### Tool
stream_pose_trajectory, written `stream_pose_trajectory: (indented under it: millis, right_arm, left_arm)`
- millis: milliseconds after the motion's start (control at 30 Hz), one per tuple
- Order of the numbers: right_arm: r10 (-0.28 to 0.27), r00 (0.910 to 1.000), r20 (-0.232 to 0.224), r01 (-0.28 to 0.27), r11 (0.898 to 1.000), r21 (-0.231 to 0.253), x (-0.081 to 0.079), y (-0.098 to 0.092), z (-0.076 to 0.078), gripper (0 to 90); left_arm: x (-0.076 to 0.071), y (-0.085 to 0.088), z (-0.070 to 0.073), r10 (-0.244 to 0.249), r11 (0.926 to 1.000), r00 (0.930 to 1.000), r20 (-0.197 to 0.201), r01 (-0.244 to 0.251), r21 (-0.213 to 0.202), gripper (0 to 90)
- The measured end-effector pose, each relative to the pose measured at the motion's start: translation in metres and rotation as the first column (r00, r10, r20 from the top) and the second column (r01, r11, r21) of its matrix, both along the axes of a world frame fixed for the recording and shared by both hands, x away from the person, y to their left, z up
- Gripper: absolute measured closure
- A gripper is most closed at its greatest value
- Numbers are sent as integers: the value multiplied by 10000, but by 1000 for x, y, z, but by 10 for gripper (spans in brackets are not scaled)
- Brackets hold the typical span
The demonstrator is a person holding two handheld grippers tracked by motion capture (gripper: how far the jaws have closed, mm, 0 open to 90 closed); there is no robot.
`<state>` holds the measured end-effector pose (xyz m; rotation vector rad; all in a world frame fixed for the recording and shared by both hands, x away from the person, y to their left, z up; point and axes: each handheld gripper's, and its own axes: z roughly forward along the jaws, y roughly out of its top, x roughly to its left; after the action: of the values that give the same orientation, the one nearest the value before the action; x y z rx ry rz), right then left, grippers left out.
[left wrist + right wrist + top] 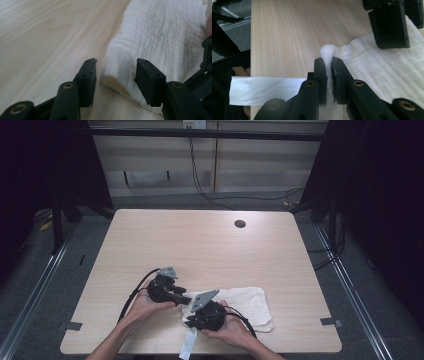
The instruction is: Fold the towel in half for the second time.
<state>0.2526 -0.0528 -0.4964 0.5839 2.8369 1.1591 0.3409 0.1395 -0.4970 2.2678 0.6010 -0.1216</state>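
While the right gripper pinches the white cloth edge to anchor it, the left gripper, jaws spread, straddles the fold at 9 o'clock.

Table: light wood, rounded corners.
Cable hole: dark, round, far side, right of ctr.
Paper strip: white, hangs over near table edge.
Cables: black, on floor behind.

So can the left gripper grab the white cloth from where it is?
Probably yes. The left gripper has its jaws open around the folded edge of the white cloth, and nothing is between them.
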Motion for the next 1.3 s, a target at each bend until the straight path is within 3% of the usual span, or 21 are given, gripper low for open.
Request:
stream_pose_trajectory:
  millis: [167, 300, 400, 533, 600, 733, 967, 1300]
  right_arm:
    - [-29, 9999, 130, 30, 10000, -85, -2, 1, 1, 834]
    - [62, 9979, 638, -44, 9996, -290, -5, 5, 1, 839]
    - [33, 9990, 456, -24, 9998, -182, -4, 6, 1, 841]
    - [-20, 9999, 141, 20, 10000, -11, -1, 4, 1, 842]
    - [-8, 10000, 71, 7, 9999, 118, -1, 4, 3, 843]
    - [-137, 9999, -64, 140, 9987, 484, -1, 2, 9, 843]
    - [-325, 9994, -142, 338, 9941, 1027, 1, -2, 21, 844]
    - [-488, 9988, 40, 477, 9883, 1447, 3, -3, 36, 844]
  left_arm:
    - [-3, -1, -1, -8, 10000, 9996, 291, 7, 28, 555]
    - [-7, -1, -1, -123, 9998, 9987, 499, 114, 190, 757]
    - [-7, 0, -2, -42, 10000, 9994, 358, 41, 16, 827]
    - [-5, 2, -1, 65, 9999, 9997, 235, -61, -161, 840]
    - [-6, 3, 1, 109, 9997, 9991, 409, -100, -236, 845]
    - [-7, 4, 5, 157, 9993, 9992, 364, -144, -351, 846]
    - [-3, 15, 14, 367, 9948, 9989, 285, -338, -963, 846]
    - [0, 23, 31, 407, 9906, 9981, 461, -343, -1326, 846]
